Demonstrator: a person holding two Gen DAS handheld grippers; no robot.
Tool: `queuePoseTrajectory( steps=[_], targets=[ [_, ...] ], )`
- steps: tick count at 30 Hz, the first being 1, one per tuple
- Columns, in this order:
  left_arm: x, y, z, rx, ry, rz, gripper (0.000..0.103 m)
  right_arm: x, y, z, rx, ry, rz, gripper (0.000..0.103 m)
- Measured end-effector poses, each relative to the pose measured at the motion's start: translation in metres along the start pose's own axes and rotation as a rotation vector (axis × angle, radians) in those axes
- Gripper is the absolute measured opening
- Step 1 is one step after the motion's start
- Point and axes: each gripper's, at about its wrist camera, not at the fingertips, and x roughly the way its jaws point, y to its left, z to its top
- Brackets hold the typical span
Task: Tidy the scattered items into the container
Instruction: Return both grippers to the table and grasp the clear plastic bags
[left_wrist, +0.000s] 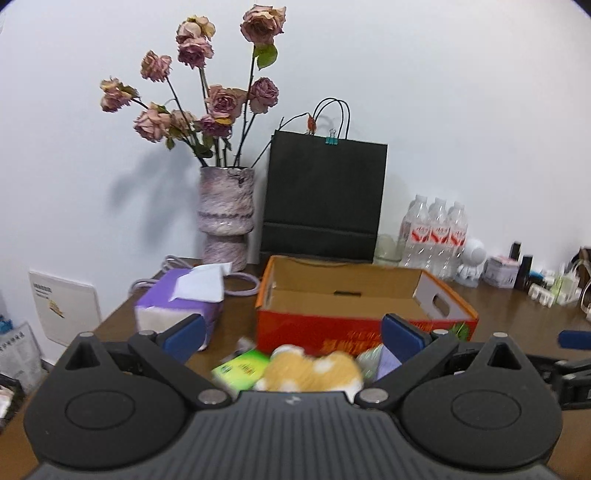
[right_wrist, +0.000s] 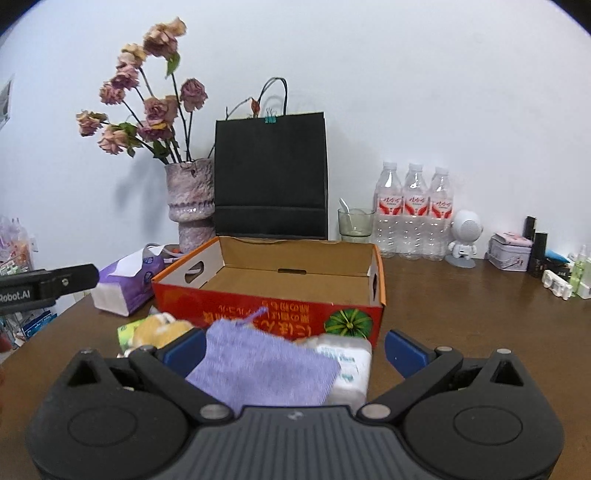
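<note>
Left wrist view. Your left gripper (left_wrist: 293, 334) sits released, its blue pads spread wide at lower centre of the frame. Between them lie a yellow plush toy (left_wrist: 314, 371) and, to its left, a green packet (left_wrist: 240, 371); both rest on the wooden table (left_wrist: 517, 314) just in front of the red cardboard box (left_wrist: 332, 328), whose open cavity fills the middle of the frame. Nothing is gripped. A purple tissue pack (left_wrist: 181, 306) stands at centre left, near the vase (left_wrist: 227, 214) and black paper bag (left_wrist: 323, 195) along the wall. To take the toy well, you would lower until the pads flank its widest part, then close gently, since it looks soft.

Right wrist view. Your right gripper (right_wrist: 295, 349) is likewise spread and holds nothing. A purple knitted cloth (right_wrist: 266, 365) lies between its pads at lower centre, overlapping a white wrapped pack (right_wrist: 351, 365) on its right; both sit just before the box's red front wall. The box interior appears bare. Pinch the cloth near its middle, so it does not drape onto the pack, and lift clear of the box's front rim before releasing.
</note>
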Motion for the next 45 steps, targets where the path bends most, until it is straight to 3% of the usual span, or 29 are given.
queuePoseTrajectory(
  steps=[7,12,18,24,27,31,33,34,35,41,45],
  targets=[
    [-0.022,0.014,-0.041,0.020,0.095,0.005,0.103,-0.016,-0.005,-0.049,0.019,0.067,-0.001,0.103],
    [-0.023,0.002,-0.068,0.027,0.187,-0.071,0.103,-0.014,-0.004,-0.079,0.033,0.132,-0.005,0.103],
    [-0.001,-0.026,-0.081,0.066,0.275,-0.181,0.103,-0.005,0.006,-0.082,-0.014,0.150,-0.010,0.103],
    [0.024,-0.051,-0.094,0.129,0.338,-0.233,0.100,-0.005,-0.006,-0.086,-0.001,0.169,-0.034,0.103],
    [0.035,-0.057,-0.096,0.119,0.363,-0.255,0.094,-0.007,-0.011,-0.087,-0.001,0.170,-0.041,0.103],
    [0.043,-0.058,-0.095,0.111,0.371,-0.272,0.077,-0.004,-0.013,-0.087,-0.005,0.180,-0.031,0.103],
    [0.044,-0.059,-0.094,0.119,0.362,-0.286,0.054,0.001,-0.011,-0.087,-0.008,0.188,-0.018,0.103],
    [0.044,-0.059,-0.094,0.122,0.360,-0.298,0.035,0.003,-0.010,-0.086,-0.012,0.192,-0.009,0.103],
    [0.044,-0.058,-0.093,0.119,0.362,-0.308,0.028,0.005,-0.008,-0.086,-0.016,0.195,-0.001,0.103],
    [0.040,-0.054,-0.093,0.099,0.357,-0.291,0.024,0.017,0.006,-0.079,-0.034,0.194,0.035,0.103],
    [0.038,-0.051,-0.091,0.080,0.344,-0.294,0.017,0.027,0.016,-0.073,-0.048,0.183,0.059,0.095]
  ],
)
